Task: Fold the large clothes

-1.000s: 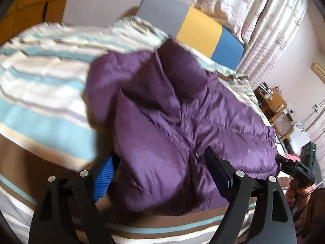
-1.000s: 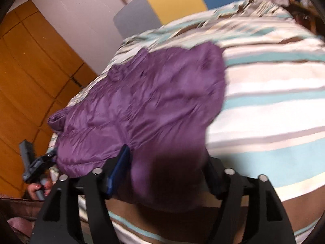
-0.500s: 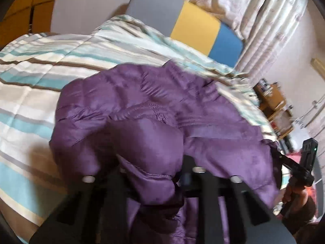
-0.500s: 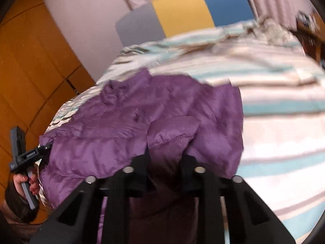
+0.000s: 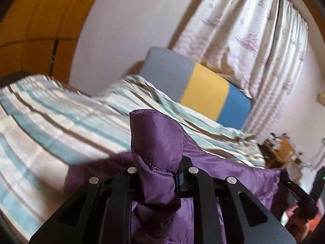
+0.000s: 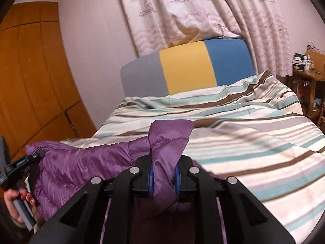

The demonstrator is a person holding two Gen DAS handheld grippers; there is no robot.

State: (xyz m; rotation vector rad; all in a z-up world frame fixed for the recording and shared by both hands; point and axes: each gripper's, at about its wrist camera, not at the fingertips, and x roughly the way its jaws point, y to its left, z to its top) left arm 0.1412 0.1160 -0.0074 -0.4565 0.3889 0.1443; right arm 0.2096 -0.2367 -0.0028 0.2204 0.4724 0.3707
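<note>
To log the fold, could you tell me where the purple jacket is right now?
The jacket hangs between both tools above the striped bed, pinched by the left tool and right tool.

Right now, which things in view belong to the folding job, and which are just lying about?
In the job: purple quilted puffer jacket, left gripper and right gripper, both clamped on its fabric, striped bed cover beneath.

Lying about: grey-yellow-blue headboard, patterned curtain, wooden wardrobe, cluttered wooden side table.

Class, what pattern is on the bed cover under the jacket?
Stripes of teal, cream, grey and brown on the bed cover; clearest in the right wrist view.
</note>
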